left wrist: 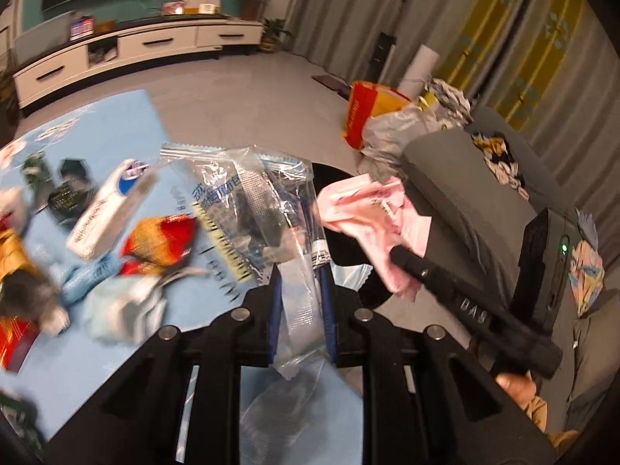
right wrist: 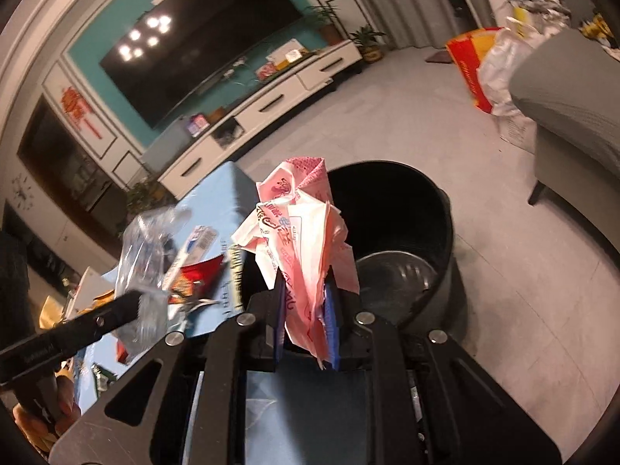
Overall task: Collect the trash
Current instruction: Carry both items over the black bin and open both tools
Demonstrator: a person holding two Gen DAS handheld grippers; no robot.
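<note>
The left gripper (left wrist: 300,283) clamps a clear plastic wrapper (left wrist: 248,201) above the littered blue table (left wrist: 128,116); right gripper (right wrist: 306,298) pinches a pink wrapper (right wrist: 302,232) beside the black bin (right wrist: 407,209).

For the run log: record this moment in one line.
left hand-held gripper: shut on clear wrapper | right hand-held gripper: shut on pink wrapper | black bin: ahead

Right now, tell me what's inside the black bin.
The black bin shows a shiny dark liner or bottom, no trash visible. The pink wrapper in the right claw covers its near left part.
</note>
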